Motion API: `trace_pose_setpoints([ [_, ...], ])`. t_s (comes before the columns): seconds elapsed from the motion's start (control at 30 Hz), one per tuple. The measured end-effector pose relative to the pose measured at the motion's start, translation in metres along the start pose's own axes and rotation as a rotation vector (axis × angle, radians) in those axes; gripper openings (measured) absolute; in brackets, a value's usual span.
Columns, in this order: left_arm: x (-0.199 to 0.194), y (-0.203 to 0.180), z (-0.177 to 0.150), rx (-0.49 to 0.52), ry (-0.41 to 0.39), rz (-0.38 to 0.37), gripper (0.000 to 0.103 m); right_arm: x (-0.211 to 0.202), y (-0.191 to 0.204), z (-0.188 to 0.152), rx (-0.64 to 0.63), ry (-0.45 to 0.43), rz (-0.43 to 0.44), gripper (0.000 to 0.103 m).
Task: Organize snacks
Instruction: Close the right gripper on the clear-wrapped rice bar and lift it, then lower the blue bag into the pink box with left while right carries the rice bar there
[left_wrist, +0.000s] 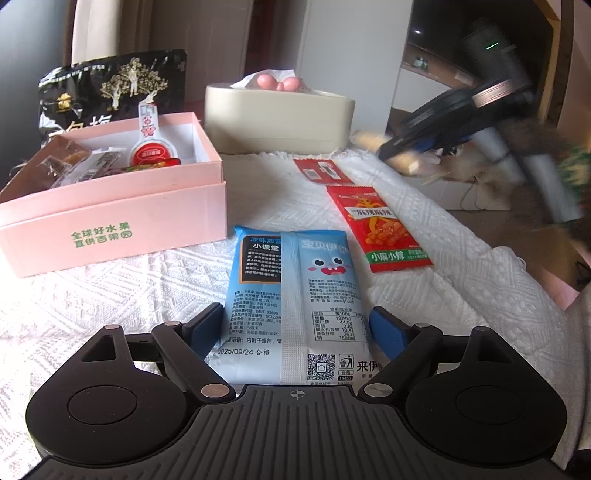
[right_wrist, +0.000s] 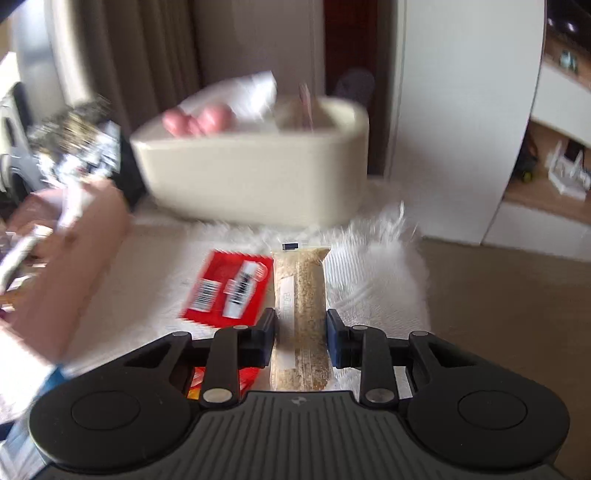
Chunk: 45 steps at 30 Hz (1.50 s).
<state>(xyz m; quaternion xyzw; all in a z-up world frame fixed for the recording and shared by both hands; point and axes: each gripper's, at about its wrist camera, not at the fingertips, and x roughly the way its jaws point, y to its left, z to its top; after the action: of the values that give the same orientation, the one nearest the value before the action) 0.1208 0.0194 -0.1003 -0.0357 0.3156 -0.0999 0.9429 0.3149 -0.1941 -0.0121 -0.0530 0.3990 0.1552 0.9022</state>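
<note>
Step in hand: picking loose snacks off the white cloth (left_wrist: 110, 288) for the pink box (left_wrist: 122, 206); we judge the sorting partly done, since several packets already lie in the box.

1. Left gripper (left_wrist: 295, 332): nearest, pointing downward over the cloth, jaws apart. The blue packet (left_wrist: 295, 288) lies flat between them, its near end under the gripper; whether the pads touch its sides we cannot tell.
2. Right gripper (right_wrist: 301, 339): tilted down, jaws drawn in on the tan snack bar (right_wrist: 301, 295), pads at its two long sides. In the left view the bar appears off the cloth, so we judge it gripped.
3. Red packet (right_wrist: 229, 288): flat, just left of the bar.
4. Red spicy packet (left_wrist: 380, 229): flat, right of the blue packet.
5. Cream tub (left_wrist: 277, 122): farthest, behind the cloth.

Next move, as we judge: carry the bar leftward over the box wall, then release.
</note>
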Motion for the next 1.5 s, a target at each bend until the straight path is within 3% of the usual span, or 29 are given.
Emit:
trace_pose_setpoints([
  [0.2, -0.009, 0.003, -0.001, -0.037, -0.006, 0.002, 0.087, -0.086, 0.02, -0.023, 0.006, 0.014, 0.12, 0.028],
  [0.33, -0.031, -0.002, -0.007, -0.059, 0.031, -0.017, 0.087, -0.106, 0.049, -0.056, -0.024, 0.071, 0.183, 0.028],
  [0.5, -0.071, -0.008, -0.014, -0.028, 0.023, 0.044, 0.087, -0.109, 0.089, -0.09, -0.089, 0.132, 0.258, 0.028],
  [0.67, -0.102, -0.001, -0.003, -0.025, -0.043, 0.11, 0.087, -0.12, 0.116, -0.093, -0.136, 0.118, 0.31, 0.028],
  [0.87, -0.115, 0.021, 0.042, -0.005, -0.177, 0.146, 0.087, -0.144, 0.136, -0.081, -0.205, 0.03, 0.313, 0.028],
  [1.07, -0.075, 0.083, 0.105, -0.128, -0.307, 0.113, 0.09, -0.136, 0.145, -0.058, -0.228, -0.019, 0.307, 0.028],
  [1.1, -0.057, 0.097, 0.113, -0.136, -0.302, 0.104, 0.09, -0.131, 0.146, -0.051, -0.225, -0.025, 0.307, 0.028],
  [1.2, 0.008, 0.135, 0.125, -0.179, -0.104, 0.22, 0.088, -0.114, 0.15, -0.035, -0.211, -0.034, 0.308, 0.028],
  [1.23, 0.02, 0.143, 0.125, -0.183, -0.081, 0.236, 0.088, -0.107, 0.152, -0.03, -0.208, -0.032, 0.305, 0.028],
  [1.37, 0.031, 0.155, 0.121, -0.158, -0.083, 0.221, 0.085, -0.082, 0.157, -0.008, -0.202, -0.055, 0.295, 0.028],
  [1.5, 0.014, 0.155, 0.113, -0.141, -0.139, 0.195, 0.085, -0.053, 0.164, 0.025, -0.162, -0.077, 0.333, 0.028],
])
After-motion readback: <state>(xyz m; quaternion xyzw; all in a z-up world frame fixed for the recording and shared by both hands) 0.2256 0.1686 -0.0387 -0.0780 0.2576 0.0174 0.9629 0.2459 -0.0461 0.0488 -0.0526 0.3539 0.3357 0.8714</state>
